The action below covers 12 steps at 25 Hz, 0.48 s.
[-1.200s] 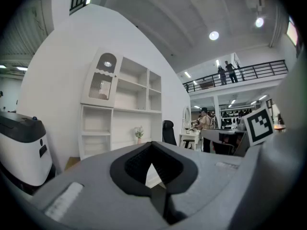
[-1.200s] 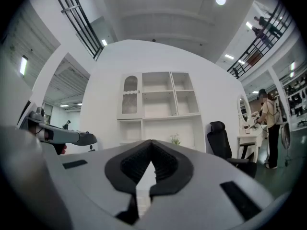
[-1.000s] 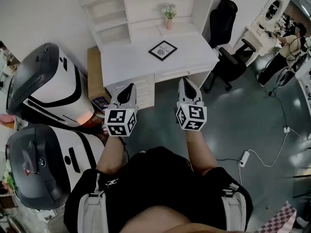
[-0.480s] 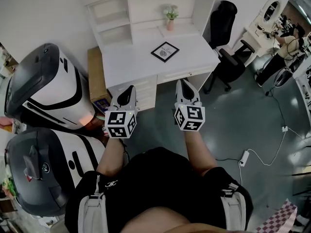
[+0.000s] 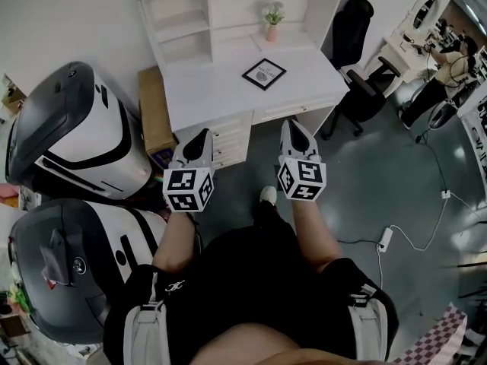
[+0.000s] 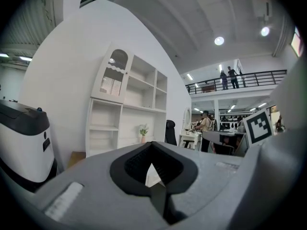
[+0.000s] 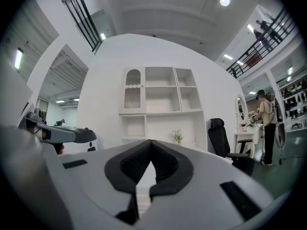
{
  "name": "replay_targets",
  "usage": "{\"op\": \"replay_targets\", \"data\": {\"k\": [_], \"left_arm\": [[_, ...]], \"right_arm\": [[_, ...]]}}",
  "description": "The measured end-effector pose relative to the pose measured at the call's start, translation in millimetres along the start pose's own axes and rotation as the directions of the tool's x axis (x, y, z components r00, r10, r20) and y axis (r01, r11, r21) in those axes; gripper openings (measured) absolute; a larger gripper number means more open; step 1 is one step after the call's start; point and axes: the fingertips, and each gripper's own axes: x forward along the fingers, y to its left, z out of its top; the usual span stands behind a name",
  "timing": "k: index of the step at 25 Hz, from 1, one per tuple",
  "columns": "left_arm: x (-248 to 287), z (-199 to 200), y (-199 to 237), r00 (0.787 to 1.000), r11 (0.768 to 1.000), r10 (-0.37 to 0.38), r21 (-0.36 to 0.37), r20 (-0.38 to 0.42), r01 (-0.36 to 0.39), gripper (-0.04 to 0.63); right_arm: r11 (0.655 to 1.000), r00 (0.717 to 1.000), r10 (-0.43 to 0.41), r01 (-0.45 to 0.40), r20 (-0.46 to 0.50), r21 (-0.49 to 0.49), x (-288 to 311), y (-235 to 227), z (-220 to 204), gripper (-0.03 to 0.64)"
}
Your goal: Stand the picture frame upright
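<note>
A black picture frame [image 5: 264, 74] lies flat on the white desk [image 5: 213, 90], right of its middle. Both grippers hang over the floor in front of the desk, well short of the frame. My left gripper [image 5: 198, 139] is shut with nothing in it, its tip near the desk's drawers. To its right, my right gripper [image 5: 293, 129] is shut and empty too. In the left gripper view the jaws [image 6: 152, 163] meet tip to tip; the right gripper view shows the same [image 7: 150, 163]. The frame does not show in either gripper view.
A small potted plant [image 5: 272, 21] stands at the desk's back by the shelf unit [image 5: 183, 21]. A black office chair [image 5: 358, 67] is right of the desk. Two large white and grey machines [image 5: 76, 135] stand left. A cardboard box [image 5: 154, 112] sits beside the desk. A cable and power strip [image 5: 384, 239] lie on the floor.
The view has moved toward the desk, and a foot now shows below the grippers. Both grippers stay shut and keep their places relative to the body.
</note>
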Motion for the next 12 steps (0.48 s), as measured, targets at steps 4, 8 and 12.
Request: {"op": "replay_targets", "data": {"k": [4,8,12], "left_arm": [[2.1,1.9,7.1,1.000,1.000,0.003,0.017,0.007,-0.003,0.015],[10.4,6.5,14.0,1.000,1.000,0.006,0.029,0.010,-0.006,0.015],[31.3,10.2,16.4,1.000,0.999,0.005,0.048,0.009,-0.005,0.015]], "right_arm": [[1.000,1.000,-0.014,0.014,0.019,0.001,6.9,-1.6,5.8,0.002],[1.000,0.999,-0.025,0.025,0.033,0.009,17.1,-6.2,8.0,0.002],[0.999,0.999,-0.028,0.027,0.035,0.019,35.2,-16.7,4.3,0.002]]}}
